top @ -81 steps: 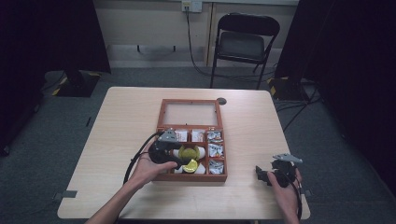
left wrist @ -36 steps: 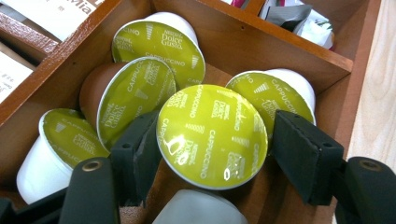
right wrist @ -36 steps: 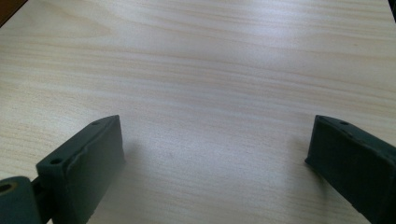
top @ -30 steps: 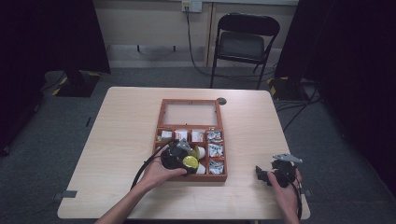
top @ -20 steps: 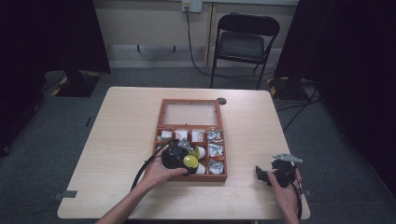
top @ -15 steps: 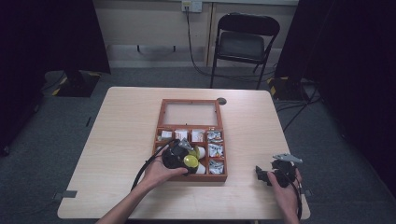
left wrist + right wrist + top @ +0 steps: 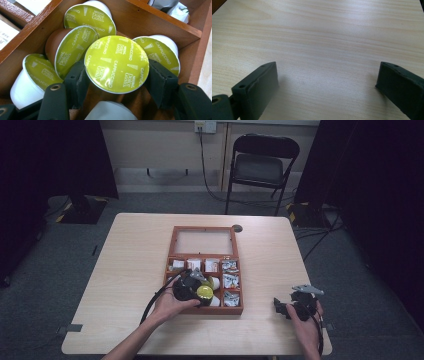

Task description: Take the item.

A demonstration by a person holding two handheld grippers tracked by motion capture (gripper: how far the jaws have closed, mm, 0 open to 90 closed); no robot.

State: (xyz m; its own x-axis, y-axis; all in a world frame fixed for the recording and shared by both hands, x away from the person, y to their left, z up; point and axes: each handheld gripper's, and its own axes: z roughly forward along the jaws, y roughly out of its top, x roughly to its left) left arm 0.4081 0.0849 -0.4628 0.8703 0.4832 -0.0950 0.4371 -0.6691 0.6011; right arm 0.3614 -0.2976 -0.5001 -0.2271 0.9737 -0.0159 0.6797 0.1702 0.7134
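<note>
Green-lidded capsule (image 7: 116, 63) now lifted, pinched by left gripper (image 7: 117, 82); right gripper (image 7: 327, 82) unmoved, fingers wide.

Five green-lidded capsules (image 7: 116, 63), one wooden box (image 7: 203, 232), one table (image 7: 130, 250), one folding chair (image 7: 260, 162), two grippers.

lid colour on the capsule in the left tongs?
Yellow-green foil with white Dolce Gusto Cappuccino print on the capsule; clearest in the left gripper view.
</note>
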